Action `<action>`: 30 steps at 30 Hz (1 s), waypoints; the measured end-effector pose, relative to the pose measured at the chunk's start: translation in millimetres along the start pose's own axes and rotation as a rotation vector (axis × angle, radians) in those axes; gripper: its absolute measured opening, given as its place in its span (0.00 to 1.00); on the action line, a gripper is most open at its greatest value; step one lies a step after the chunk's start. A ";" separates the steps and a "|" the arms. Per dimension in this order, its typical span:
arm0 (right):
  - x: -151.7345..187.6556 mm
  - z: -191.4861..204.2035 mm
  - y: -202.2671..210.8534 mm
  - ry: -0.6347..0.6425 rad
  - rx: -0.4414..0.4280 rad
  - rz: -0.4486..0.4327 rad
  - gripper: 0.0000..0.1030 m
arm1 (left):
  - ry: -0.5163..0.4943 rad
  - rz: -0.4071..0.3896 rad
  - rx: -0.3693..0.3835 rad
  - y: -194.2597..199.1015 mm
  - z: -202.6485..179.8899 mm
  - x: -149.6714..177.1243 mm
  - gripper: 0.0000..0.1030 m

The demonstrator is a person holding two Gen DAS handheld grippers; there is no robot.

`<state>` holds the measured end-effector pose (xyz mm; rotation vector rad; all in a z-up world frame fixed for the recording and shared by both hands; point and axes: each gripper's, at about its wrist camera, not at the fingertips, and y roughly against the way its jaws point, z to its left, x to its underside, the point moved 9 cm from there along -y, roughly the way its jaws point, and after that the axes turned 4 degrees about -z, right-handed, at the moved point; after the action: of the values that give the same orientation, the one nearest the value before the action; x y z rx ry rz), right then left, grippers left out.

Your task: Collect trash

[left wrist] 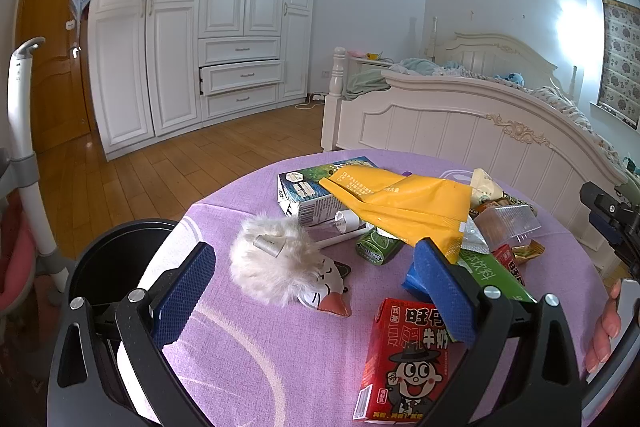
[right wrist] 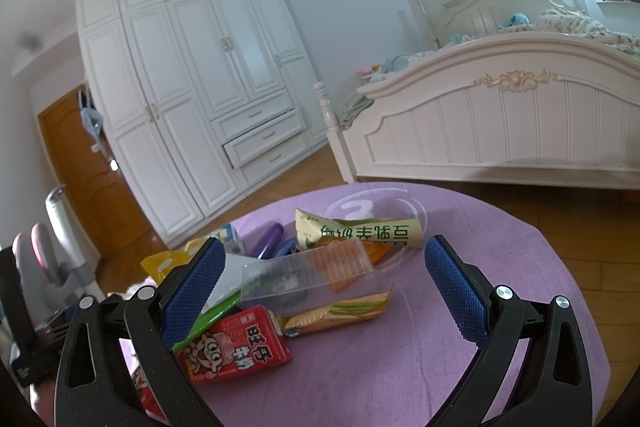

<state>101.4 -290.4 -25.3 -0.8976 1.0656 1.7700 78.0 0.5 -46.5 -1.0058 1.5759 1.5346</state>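
Purple cloth on the round table (right wrist: 400,367) was heaped with litter: red milk carton (left wrist: 404,359), yellow pouch (left wrist: 400,203), clear plastic tray (right wrist: 308,277). Left gripper (left wrist: 320,291) and right gripper (right wrist: 324,291) both hovered with jaws apart and empty. Black bin (left wrist: 116,259) waited at the table's left edge, so collecting looked barely begun.
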 end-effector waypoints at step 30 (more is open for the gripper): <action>21.2 149.3 -64.2 0.474 -0.212 0.326 0.70 | 0.085 0.296 0.171 -36.6 45.4 20.5 0.94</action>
<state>131.1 -130.3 -6.7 -1.3861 1.4040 2.0178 100.1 44.9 -83.3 -0.7777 1.9496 1.5320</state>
